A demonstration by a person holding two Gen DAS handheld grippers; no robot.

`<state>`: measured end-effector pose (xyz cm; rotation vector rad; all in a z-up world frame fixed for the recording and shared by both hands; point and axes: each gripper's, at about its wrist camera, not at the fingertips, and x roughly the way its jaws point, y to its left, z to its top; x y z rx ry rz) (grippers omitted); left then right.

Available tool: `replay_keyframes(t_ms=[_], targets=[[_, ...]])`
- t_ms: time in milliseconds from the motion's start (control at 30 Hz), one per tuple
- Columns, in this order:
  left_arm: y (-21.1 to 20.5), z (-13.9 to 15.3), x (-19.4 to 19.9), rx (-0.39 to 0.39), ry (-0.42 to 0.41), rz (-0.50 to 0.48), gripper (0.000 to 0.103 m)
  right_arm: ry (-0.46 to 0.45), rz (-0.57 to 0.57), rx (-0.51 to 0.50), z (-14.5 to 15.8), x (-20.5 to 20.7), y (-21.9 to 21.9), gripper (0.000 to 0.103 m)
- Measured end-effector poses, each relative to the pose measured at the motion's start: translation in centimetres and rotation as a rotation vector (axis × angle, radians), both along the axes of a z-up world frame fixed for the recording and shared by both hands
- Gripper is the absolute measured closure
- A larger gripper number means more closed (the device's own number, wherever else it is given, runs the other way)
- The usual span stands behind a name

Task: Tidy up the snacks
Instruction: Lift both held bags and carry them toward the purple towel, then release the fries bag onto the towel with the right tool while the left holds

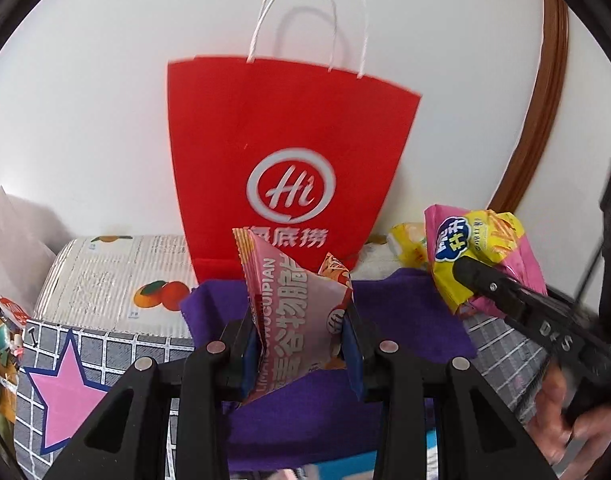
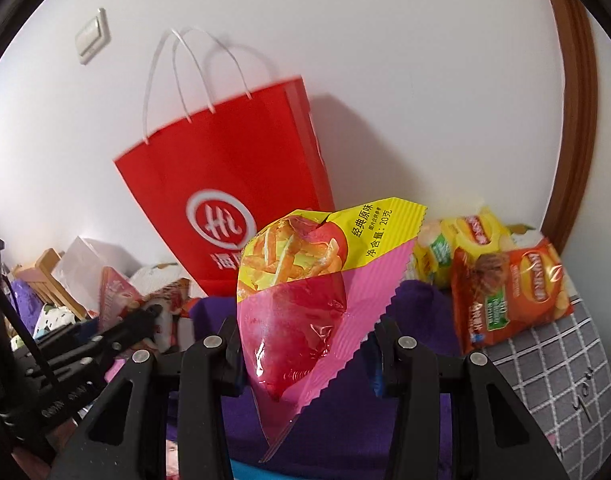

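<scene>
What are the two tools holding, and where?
Left tool pinches the pale pink snack packet near its lower middle. Right tool pinches the pink-and-yellow snack bag around its lower half.

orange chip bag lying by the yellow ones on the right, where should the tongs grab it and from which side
Probably the bottom crimped edge of the orange chip bag, coming from the near side. It lies tilted on the checked cloth with that flat seam facing the camera and clear, while the yellow bags crowd its far end and its middle is puffed.
</scene>
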<state>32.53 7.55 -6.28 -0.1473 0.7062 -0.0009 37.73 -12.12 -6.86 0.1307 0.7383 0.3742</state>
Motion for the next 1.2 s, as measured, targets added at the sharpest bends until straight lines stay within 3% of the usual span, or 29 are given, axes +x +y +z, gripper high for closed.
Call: replay_keyframes(t_ms=[67, 167, 700, 867, 1200], targets=[[0.3, -1.2, 1.1, 0.015, 0.046, 0.006, 0.070, 0.024, 0.019, -0.040, -1.1, 1.0, 0.3, 0.060], [1.2, -2.2, 1.8, -0.042, 0.082, 0.000, 0.070, 0.020, 0.017, -0.079, -1.7, 2.0, 0.4, 0.060], [1.5, -4.2, 3.0, -0.041, 0.148, 0.018, 0.070, 0.147, -0.028, -0.132, -5.3, 4.6, -1.4, 0.060], [1.7, -4.4, 3.1, -0.041, 0.160, 0.025, 0.070, 0.195, -0.016, -0.199, -6.9, 5.1, -0.8, 0.060], [2.4, -4.3, 3.2, -0.049, 0.164, 0.043, 0.069, 0.236, 0.020, -0.222, -8.5, 5.3, 0.6, 0.060]])
